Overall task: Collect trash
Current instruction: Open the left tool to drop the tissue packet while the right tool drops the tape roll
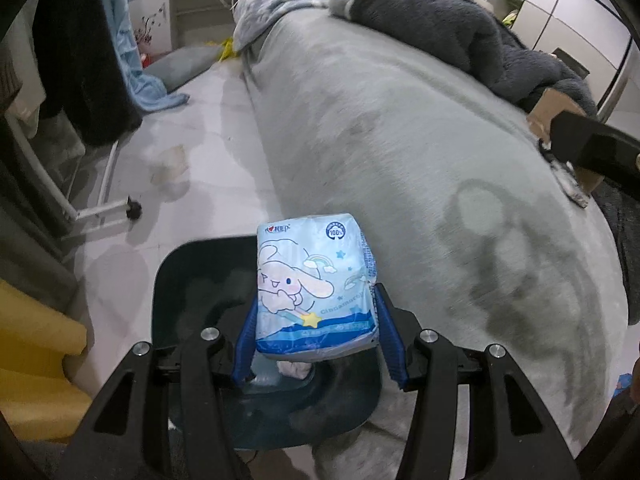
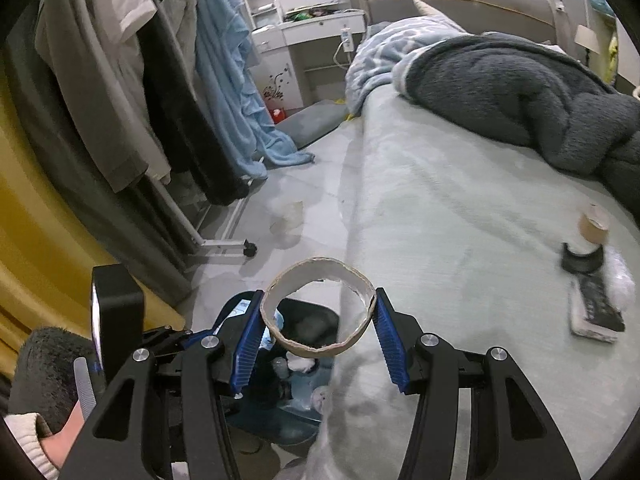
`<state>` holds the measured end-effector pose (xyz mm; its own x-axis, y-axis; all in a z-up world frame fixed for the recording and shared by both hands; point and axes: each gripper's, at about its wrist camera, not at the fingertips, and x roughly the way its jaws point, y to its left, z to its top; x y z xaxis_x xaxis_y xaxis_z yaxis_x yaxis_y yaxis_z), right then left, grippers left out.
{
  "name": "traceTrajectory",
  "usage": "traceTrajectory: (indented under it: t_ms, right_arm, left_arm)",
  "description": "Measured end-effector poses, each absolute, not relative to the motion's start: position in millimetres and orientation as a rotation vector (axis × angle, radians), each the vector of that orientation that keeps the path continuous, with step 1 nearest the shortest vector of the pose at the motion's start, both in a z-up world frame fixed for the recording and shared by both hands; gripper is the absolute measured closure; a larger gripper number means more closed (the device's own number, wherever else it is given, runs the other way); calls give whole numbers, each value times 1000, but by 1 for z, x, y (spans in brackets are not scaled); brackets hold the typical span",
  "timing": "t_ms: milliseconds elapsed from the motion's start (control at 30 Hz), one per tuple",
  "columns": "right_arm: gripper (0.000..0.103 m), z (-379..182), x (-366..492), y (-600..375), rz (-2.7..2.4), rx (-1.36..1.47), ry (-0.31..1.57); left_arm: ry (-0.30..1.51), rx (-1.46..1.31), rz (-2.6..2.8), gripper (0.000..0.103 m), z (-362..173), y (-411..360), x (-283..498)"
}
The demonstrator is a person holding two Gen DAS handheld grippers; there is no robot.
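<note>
My left gripper (image 1: 316, 312) is shut on a light-blue tissue pack (image 1: 314, 286) with a cartoon print and holds it above a dark trash bin (image 1: 192, 280) on the floor beside the bed. My right gripper (image 2: 316, 316) is shut on a cardboard tape-roll core (image 2: 318, 306) and holds it over the same bin (image 2: 304, 322), which has white crumpled paper (image 2: 302, 364) inside. The left gripper (image 2: 120, 312) shows at the lower left of the right wrist view.
A grey bed (image 2: 460, 240) fills the right side, with a dark fleece blanket (image 2: 520, 92). A brown tape roll (image 2: 594, 226), a black strap and a small book (image 2: 596, 312) lie on the bed. A clothes rack (image 2: 120, 100) with wheels stands left. A yellow curtain (image 2: 36, 208) hangs at far left.
</note>
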<state>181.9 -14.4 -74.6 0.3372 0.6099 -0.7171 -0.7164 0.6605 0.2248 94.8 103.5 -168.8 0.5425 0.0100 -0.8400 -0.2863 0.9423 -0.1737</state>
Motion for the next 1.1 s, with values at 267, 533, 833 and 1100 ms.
traceTrajectory:
  t_ms: [267,533,833,1100]
  right_arm:
    - [49,-90,179,17,906,-183,907]
    - [49,-110,179,45,938,-214,958]
    - [49,-143,181,70,938,-265,1033]
    - [49,-180,173,86,923,-341,1123]
  left_arm:
    - [1117,-356,214,47,-199,130,85]
    - [1201,-452,215,39,-214,153,73]
    - [1176,-442,199,25,-197,165,62]
    - [1065,-481,216,22,-171,189,47]
